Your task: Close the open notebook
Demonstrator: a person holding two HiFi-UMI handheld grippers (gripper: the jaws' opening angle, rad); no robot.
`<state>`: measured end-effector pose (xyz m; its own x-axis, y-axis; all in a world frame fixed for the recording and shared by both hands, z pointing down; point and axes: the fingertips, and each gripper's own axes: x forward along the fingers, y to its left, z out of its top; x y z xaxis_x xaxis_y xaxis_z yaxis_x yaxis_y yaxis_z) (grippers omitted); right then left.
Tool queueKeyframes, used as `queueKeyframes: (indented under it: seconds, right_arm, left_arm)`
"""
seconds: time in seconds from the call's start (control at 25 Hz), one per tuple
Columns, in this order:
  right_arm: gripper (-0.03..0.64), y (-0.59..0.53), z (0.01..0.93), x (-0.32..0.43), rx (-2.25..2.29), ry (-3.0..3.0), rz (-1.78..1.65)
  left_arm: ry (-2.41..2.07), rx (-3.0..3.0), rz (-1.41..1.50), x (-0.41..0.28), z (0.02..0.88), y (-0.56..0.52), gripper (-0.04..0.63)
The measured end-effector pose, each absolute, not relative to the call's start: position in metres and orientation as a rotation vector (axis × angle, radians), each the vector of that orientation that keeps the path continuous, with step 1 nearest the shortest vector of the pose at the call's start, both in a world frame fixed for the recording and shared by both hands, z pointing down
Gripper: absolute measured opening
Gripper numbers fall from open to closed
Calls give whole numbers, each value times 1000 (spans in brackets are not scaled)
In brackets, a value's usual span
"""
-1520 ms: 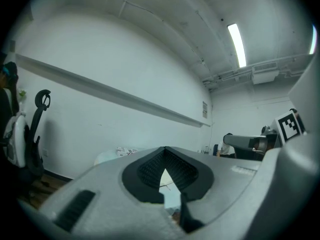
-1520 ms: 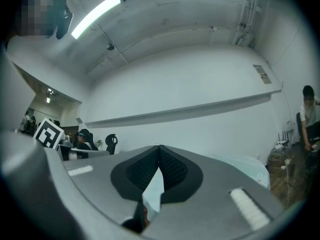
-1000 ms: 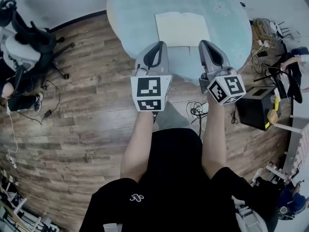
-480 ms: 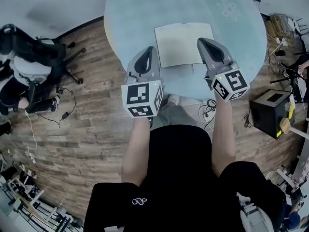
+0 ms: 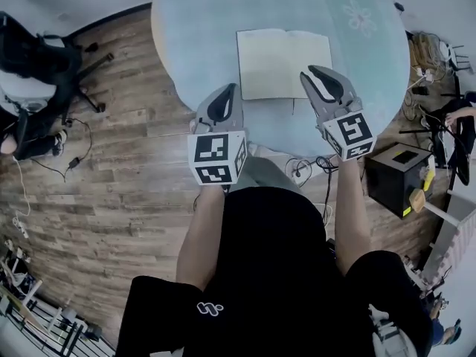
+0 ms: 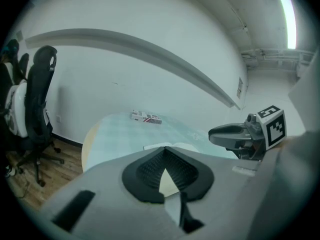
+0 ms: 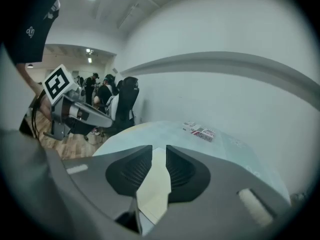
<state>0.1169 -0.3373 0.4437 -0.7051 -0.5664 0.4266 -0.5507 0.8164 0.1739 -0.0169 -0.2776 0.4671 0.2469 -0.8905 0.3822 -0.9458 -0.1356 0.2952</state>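
The open notebook (image 5: pixel 284 63) lies flat with pale blank pages on the round light-blue table (image 5: pixel 193 28). My left gripper (image 5: pixel 229 89) hovers just off the notebook's near left corner, its jaws shut with the tips touching and nothing held (image 6: pixel 164 150). My right gripper (image 5: pixel 311 73) hangs over the near right corner. Its jaws are opening, with a narrow gap and nothing between them (image 7: pixel 159 148). Through that gap a notebook page (image 7: pixel 154 184) shows below. Each gripper view also shows the other gripper (image 6: pixel 235 134) (image 7: pixel 80 115).
A small printed box (image 6: pixel 146 117) lies at the table's far side by the white wall. A black office chair (image 5: pixel 37 58) stands on the wooden floor to the left. A black box (image 5: pixel 398 173) and cables sit on the floor to the right.
Both grippers have sunk toward the table and now sit at the notebook's near corners. The right gripper's jaws have parted slightly.
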Motion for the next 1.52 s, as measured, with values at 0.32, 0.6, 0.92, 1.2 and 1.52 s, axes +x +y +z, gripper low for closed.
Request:
queueKeyframes:
  seconds: [0.32, 0.6, 0.92, 1.2, 1.52]
  right_arm:
    - [169, -320, 512, 101, 562, -2324, -175]
    - [241, -301, 569, 94, 345, -2168, -249]
    - [244, -297, 594, 84, 267, -1985, -512]
    - [172, -295, 605, 82, 316, -1925, -611]
    - [89, -292, 609, 88, 384, -1978, -530]
  left_arm:
    - [-1649, 1978, 135, -21, 504, -278, 3]
    - [-1654, 1908, 123, -23, 531, -277, 3]
    - [-1673, 1849, 130, -31, 548, -270, 3]
    - [-1676, 1848, 151, -31, 549, -268, 3]
    - [-1646, 1881, 166, -17, 550, -273, 3]
